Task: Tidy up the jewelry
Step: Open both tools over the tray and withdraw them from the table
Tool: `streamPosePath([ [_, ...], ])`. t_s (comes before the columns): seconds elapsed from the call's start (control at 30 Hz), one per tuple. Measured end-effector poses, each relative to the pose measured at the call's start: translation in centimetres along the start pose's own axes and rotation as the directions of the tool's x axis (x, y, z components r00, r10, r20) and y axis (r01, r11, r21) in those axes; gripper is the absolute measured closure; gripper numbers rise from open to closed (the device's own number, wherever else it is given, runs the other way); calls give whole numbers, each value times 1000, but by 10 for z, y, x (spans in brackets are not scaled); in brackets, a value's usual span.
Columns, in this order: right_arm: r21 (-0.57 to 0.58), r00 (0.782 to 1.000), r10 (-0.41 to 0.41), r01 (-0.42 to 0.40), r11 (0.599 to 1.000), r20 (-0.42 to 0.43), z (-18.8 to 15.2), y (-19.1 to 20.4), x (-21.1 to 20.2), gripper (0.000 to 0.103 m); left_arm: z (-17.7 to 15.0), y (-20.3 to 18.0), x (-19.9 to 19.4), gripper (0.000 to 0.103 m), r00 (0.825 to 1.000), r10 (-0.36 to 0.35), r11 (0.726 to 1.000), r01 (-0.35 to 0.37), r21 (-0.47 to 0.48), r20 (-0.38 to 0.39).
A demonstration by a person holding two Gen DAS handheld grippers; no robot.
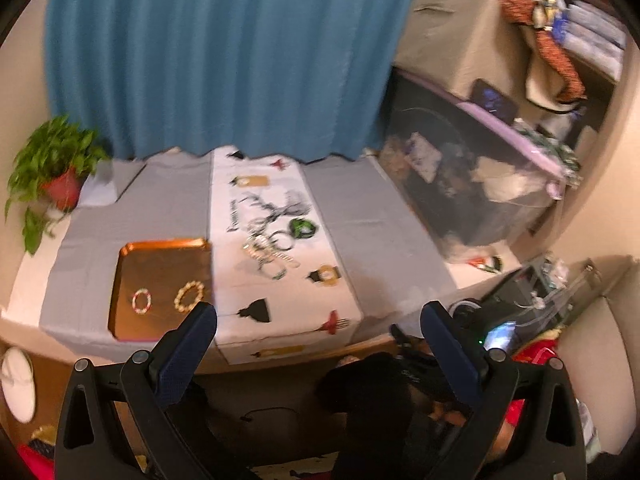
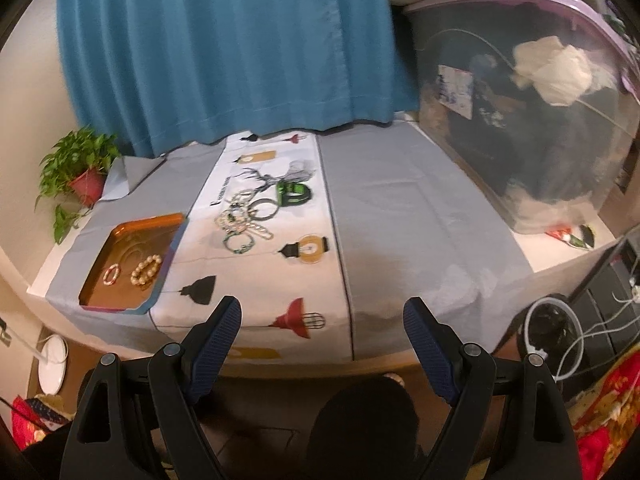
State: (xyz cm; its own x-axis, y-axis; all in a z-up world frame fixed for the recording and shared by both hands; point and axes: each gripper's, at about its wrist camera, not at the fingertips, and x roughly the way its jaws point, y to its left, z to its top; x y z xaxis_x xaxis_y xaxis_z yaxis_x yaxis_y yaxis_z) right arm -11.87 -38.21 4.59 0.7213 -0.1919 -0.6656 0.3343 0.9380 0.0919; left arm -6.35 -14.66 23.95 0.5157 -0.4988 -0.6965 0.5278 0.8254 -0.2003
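An orange tray [image 1: 160, 252] [image 2: 136, 228] lies on the left of the table and holds a small red-and-white bead bracelet [image 1: 141, 301] [image 2: 111, 274] and a cream bead bracelet [image 1: 189, 297] [image 2: 145, 269]. Several more bracelets and bangles lie in a pile [image 1: 272, 246] [image 2: 244, 224] on the white printed runner, with a green-and-black bracelet [image 1: 303, 228] [image 2: 293, 194] at the pile's far right. My left gripper [image 1: 319, 314] hangs open and empty at the table's near edge. My right gripper [image 2: 322, 310] is also open and empty, over the near edge right of the tray.
A grey cloth [image 2: 400, 208] covers the table, and a teal curtain [image 2: 224, 52] hangs behind it. A potted plant [image 2: 80, 172] stands at the far left corner. A large clear storage bin [image 2: 520, 120] with a purple lid fills the right side. Cables and clutter lie on the floor at right.
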Motion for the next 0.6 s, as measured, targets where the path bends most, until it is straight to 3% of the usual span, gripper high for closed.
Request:
streamPosePath([
  [0.3, 26, 998, -50, 51, 998, -43, -3, -21, 14, 19, 16, -19, -50, 1, 993, -90, 996, 92, -19, 81],
  [0.6, 9, 997, -63, 63, 998, -40, 4, -22, 20, 19, 20, -27, -42, 1, 994, -85, 996, 83, 24, 71],
])
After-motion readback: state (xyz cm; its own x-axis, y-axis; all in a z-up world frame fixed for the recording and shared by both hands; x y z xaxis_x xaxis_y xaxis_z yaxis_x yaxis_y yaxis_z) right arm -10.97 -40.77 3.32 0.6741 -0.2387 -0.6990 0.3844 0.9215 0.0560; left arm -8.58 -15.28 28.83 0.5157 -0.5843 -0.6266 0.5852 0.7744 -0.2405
